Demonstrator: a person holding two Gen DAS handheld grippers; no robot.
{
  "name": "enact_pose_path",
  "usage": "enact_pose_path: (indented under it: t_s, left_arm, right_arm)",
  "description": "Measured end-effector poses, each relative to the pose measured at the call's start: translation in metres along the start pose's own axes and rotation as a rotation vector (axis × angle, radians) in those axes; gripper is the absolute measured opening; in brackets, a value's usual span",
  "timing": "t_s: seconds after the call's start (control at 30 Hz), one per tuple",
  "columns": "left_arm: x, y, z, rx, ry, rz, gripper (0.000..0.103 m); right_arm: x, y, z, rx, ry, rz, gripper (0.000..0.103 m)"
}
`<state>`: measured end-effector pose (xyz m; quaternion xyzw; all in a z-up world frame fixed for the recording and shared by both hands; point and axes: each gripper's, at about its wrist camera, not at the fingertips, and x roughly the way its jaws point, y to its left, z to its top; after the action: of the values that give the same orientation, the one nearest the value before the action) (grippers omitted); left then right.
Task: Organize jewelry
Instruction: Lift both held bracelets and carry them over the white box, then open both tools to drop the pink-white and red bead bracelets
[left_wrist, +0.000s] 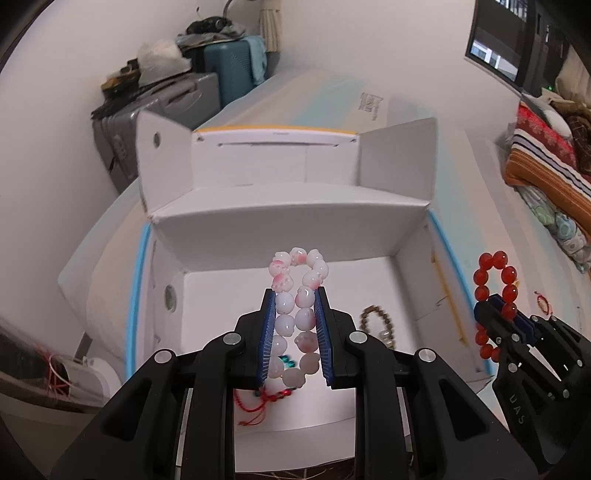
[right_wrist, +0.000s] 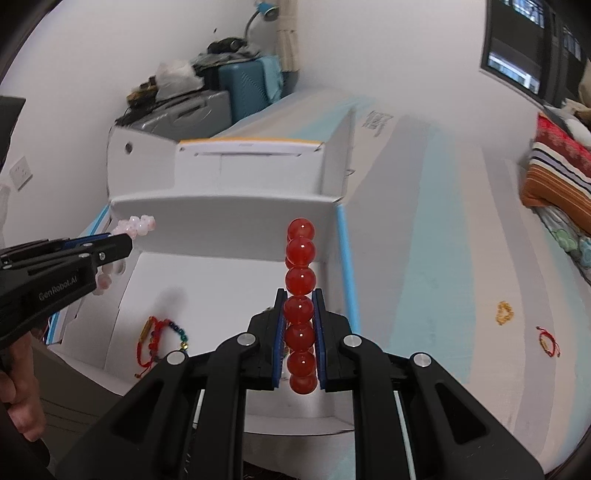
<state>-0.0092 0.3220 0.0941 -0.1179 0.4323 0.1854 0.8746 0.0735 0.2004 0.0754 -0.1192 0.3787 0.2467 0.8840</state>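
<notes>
Left wrist, tongs (left_wrist: 295, 328) tilted down, gripping pink bracelet (left_wrist: 297, 291)

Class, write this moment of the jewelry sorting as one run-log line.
left gripper: shut on pink bead bracelet | right gripper: shut on red bead bracelet | both over open white box

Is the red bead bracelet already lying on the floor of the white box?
No. The red bead bracelet is clamped between the right gripper's fingers, held up above the white box.
</notes>
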Motion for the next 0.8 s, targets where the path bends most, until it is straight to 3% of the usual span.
enact_pose_path:
  t_s: [0.3, 0.8]
  left_arm:
    - [0.022, 0.033, -0.014, -0.041, 0.057, 0.017, 0.021]
    - [0.071, 0.050, -0.036, -0.032, 0.196, 0.088, 0.021]
  right_arm:
    - [0.027, 0.023, -0.005, -0.022, 0.055, 0.025, 0.012]
    - [0.077, 0.033, -0.017, -0.018, 0.173, 0.040, 0.012]
